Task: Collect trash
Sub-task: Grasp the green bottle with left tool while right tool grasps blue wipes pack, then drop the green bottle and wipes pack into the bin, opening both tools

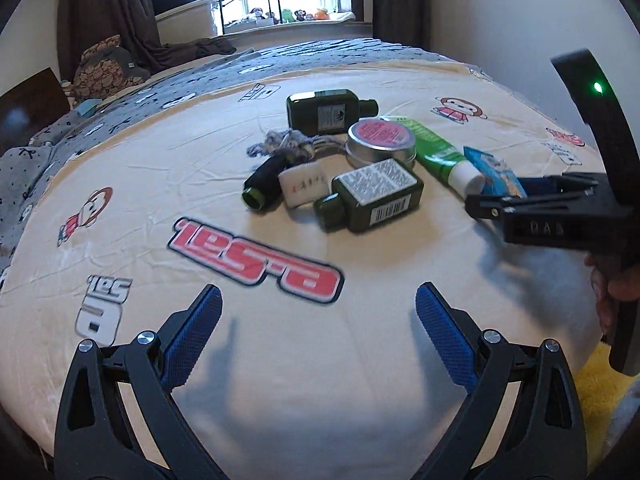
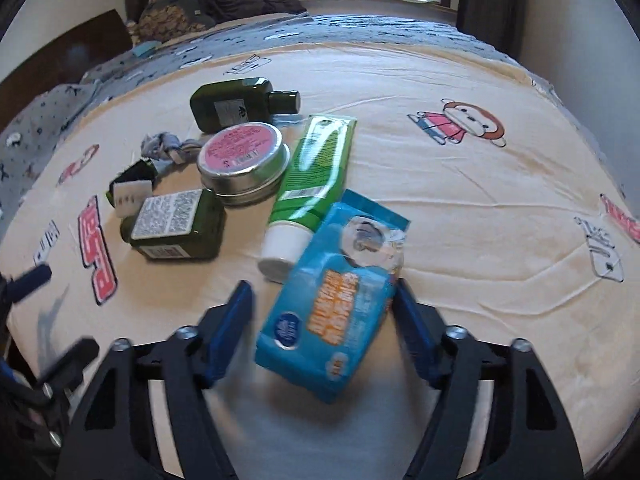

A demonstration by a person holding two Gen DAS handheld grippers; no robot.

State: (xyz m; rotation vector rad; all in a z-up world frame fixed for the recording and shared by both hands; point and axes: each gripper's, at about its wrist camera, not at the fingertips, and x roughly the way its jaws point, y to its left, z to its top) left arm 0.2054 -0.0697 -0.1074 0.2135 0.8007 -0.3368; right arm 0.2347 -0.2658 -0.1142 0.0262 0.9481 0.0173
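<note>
A pile of trash lies on the cream bedsheet (image 1: 280, 340). It holds two dark green bottles (image 1: 370, 202) (image 1: 330, 111), a round tin with a pink lid (image 1: 380, 140), a green tube with a white cap (image 1: 440, 156), a small dark bottle (image 1: 262, 186), a white tag (image 1: 306, 186) and a blue packet (image 2: 340, 300). My right gripper (image 2: 324, 324) is open with its fingers on either side of the blue packet; the right finger touches it. My left gripper (image 1: 318, 320) is open and empty, well short of the pile.
A grey patterned blanket (image 1: 200, 76) covers the far part of the bed. A pillow and clothes (image 1: 108, 64) lie at the far left. A window sill with small toys (image 1: 296, 16) is behind the bed. A yellow cloth (image 1: 600, 392) shows at the bed's right edge.
</note>
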